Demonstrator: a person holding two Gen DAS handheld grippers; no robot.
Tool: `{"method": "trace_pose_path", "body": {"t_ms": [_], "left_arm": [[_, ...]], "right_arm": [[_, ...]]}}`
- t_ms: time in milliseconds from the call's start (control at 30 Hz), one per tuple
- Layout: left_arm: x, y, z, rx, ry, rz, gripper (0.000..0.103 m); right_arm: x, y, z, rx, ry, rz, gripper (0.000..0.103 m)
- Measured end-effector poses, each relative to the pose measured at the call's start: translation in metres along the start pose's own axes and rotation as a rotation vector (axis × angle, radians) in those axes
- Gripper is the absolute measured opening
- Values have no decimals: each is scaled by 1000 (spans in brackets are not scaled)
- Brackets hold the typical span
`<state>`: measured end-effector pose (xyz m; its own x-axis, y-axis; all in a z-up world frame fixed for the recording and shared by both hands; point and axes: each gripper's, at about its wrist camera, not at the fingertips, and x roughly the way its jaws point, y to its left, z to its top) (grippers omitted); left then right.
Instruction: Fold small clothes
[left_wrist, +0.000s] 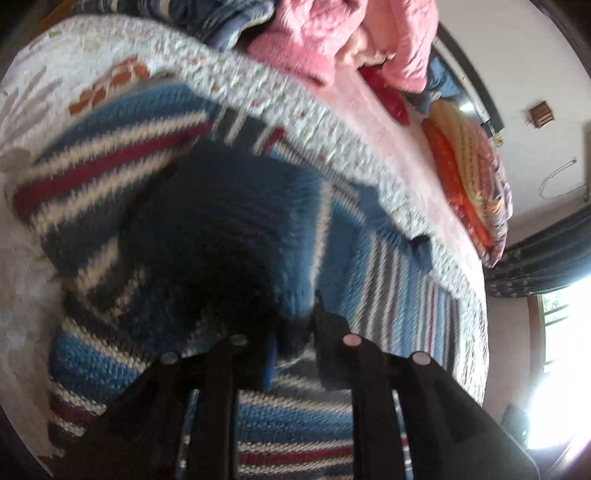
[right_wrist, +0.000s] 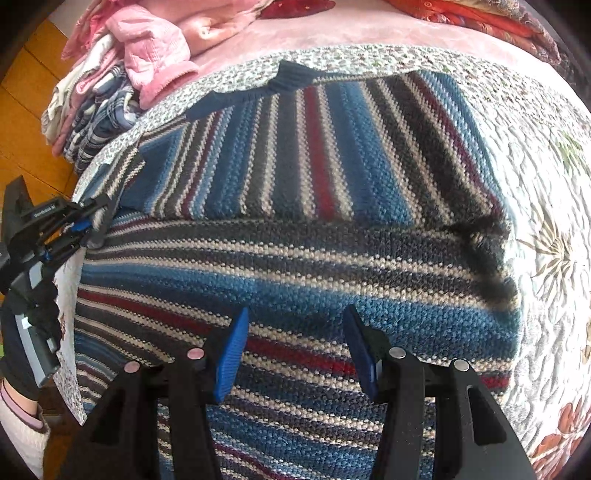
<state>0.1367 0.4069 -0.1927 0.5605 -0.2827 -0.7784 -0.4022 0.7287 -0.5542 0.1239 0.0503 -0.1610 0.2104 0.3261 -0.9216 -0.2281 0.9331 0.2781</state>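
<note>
A knitted sweater (right_wrist: 295, 184) striped in blue, grey, white and red lies on the quilted bedspread (right_wrist: 546, 192), with its lower part folded up over the body. My right gripper (right_wrist: 297, 350) hovers open just above the near fold, and there is nothing between its blue pads (right_wrist: 236, 354). At the sweater's left edge my left gripper (right_wrist: 85, 225) pinches the knit. The left wrist view is blurred. It shows the sweater (left_wrist: 221, 221) bunched up and lifted between the fingers of the left gripper (left_wrist: 295, 343), which is shut on it.
A heap of pink and plaid clothes (right_wrist: 140, 62) sits at the bed's far left corner, also seen as pink clothes (left_wrist: 332, 37). Folded orange and yellow blankets (left_wrist: 469, 177) lie along the far side. Wooden floor (right_wrist: 26, 122) lies beyond the left edge. A person's sleeve (right_wrist: 18, 424) shows at lower left.
</note>
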Motion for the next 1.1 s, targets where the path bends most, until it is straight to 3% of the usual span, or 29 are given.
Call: {"method": "trace_pose_path", "body": {"t_ms": [100, 167, 233, 333, 433, 600, 800, 967, 1100], "left_arm": [[-10, 6, -10, -6, 6, -24, 24], [-29, 8, -19, 28, 0, -39, 31], [-55, 15, -23, 68, -24, -49, 32], [-89, 30, -12, 72, -106, -6, 35], [-107, 50, 20, 38, -167, 65, 35], [-89, 68, 57, 9, -147, 218, 35], [-46, 87, 69, 33, -38, 317, 36], [-36, 105, 71, 18, -15, 288, 37], [-62, 116, 68, -55, -52, 216, 35]], "right_arm": [[4, 1, 0, 4, 16, 1, 53], [4, 2, 0, 2, 28, 7, 53], [2, 7, 3, -19, 32, -4, 53], [-3, 20, 12, -50, 25, 2, 53], [-5, 40, 23, -75, 19, 30, 53], [-3, 78, 36, -104, 19, 78, 53], [6, 116, 56, -122, 32, 118, 53], [23, 146, 71, -118, 66, 158, 53], [41, 173, 83, -125, 100, 191, 54]]}}
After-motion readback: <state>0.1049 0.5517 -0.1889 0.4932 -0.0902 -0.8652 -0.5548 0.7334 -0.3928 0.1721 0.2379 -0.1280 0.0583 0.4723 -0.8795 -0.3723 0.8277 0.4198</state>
